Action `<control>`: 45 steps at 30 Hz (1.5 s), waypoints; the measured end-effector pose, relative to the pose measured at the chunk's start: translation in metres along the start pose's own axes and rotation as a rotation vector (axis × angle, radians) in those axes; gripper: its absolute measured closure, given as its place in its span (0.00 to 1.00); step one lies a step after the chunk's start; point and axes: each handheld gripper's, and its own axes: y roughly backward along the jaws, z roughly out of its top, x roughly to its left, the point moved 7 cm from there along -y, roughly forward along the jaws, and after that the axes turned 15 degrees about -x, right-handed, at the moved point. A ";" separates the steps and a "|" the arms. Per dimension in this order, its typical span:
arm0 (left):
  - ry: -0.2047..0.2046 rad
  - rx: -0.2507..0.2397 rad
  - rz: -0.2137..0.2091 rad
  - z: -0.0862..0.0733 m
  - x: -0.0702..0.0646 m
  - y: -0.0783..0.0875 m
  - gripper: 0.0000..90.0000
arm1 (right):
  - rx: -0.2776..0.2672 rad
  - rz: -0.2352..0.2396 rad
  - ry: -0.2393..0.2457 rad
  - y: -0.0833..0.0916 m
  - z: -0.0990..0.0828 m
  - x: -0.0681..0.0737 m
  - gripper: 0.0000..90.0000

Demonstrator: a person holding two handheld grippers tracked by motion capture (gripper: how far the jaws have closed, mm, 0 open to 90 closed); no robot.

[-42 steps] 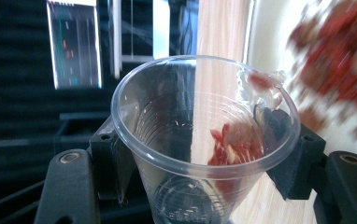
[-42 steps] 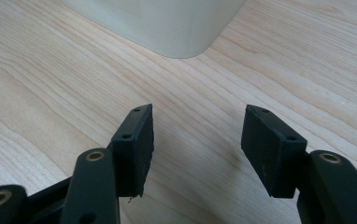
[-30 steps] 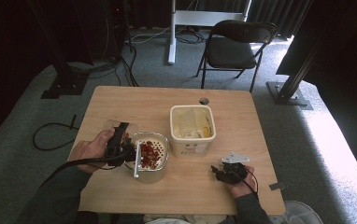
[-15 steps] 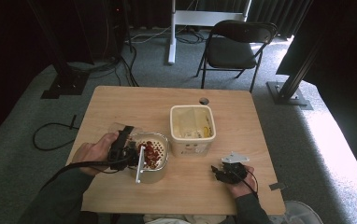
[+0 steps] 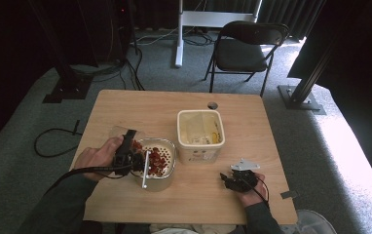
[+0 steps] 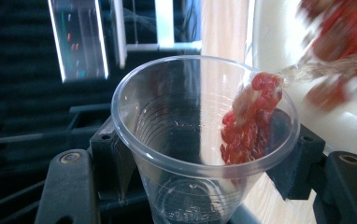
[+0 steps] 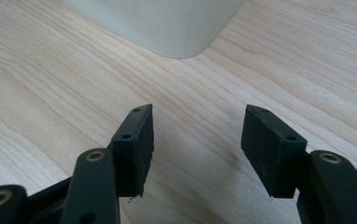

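Note:
My left gripper [image 6: 202,158] is shut on a clear plastic cup [image 6: 186,121], which lies tipped on its side. Red beans [image 6: 249,126] cluster at the cup's rim and spill toward a pale bowl [image 6: 270,42]. In the high view the left gripper [image 5: 128,158] sits at the left edge of that bowl [image 5: 160,184], which holds red beans [image 5: 158,160] and a white utensil [image 5: 146,171]. My right gripper [image 5: 230,180] rests low on the table at the front right. Its jaws stand open with nothing between them [image 7: 197,140].
A cream square tub [image 5: 180,131] stands right of the bowl at the middle of the wooden table [image 5: 271,141], and its corner [image 7: 167,23] is just ahead of the right gripper. A folding chair [image 5: 247,51] stands beyond the far edge.
The left gripper has tipped the cup a little further over the bowl. The right gripper has not moved.

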 end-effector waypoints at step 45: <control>-0.038 0.002 0.004 0.005 -0.004 -0.003 0.39 | 0.002 0.002 0.000 -0.001 0.000 0.001 0.48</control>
